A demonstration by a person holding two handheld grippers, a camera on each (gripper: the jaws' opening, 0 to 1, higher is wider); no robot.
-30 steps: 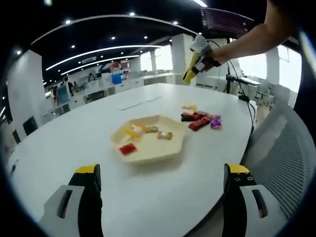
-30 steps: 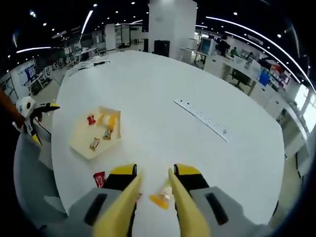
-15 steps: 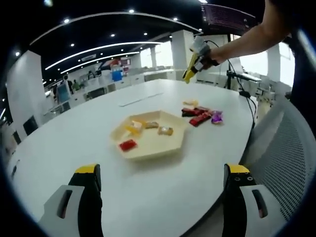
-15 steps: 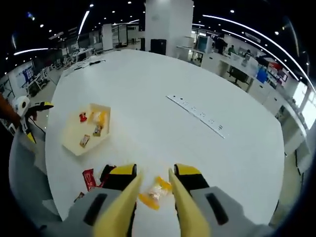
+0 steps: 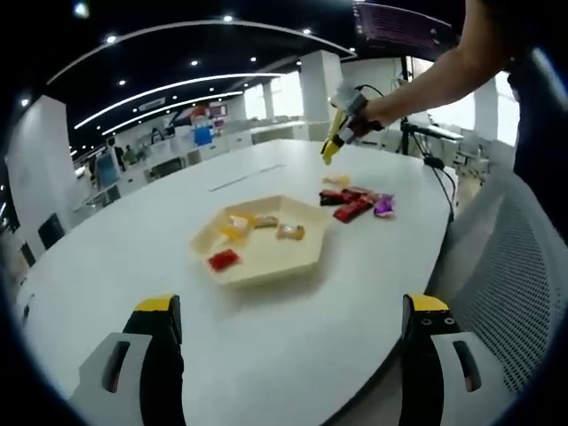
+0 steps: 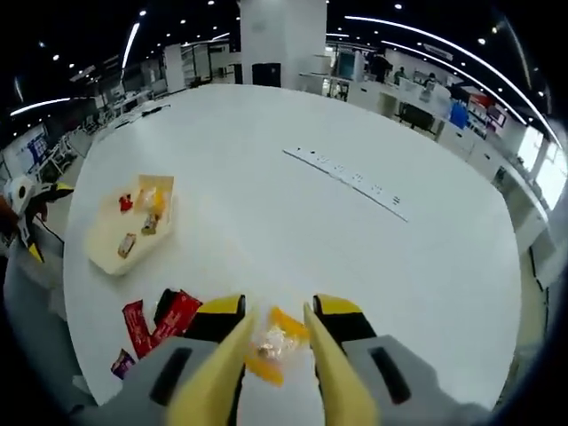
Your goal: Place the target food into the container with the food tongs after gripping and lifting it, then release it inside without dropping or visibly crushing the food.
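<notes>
A: Right gripper (image 6: 275, 351)?
B: Clamped on yellow food tongs (image 6: 271, 373), tips apart, straddling an orange-wrapped snack (image 6: 273, 342) at lower centre, lined up for pickup.
A: Left gripper (image 5: 293, 355)?
B: Jaws wide, idle. Hexagonal tray (image 5: 266, 257) waits mid-frame.

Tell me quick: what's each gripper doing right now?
Left gripper: jaws wide open, holding nothing.
Right gripper: shut on yellow tongs, whose tips straddle an orange snack packet.

The tray (image 5: 297, 264) sits on the desk (image 5: 133, 266), with several wrapped snacks (image 5: 224, 259) inside it. In the left gripper view, a cluster of packets (image 5: 353, 202) lies on the desk right of and behind the tray. A chair (image 5: 510, 302) stands at the desk edge, right of the tray.
</notes>
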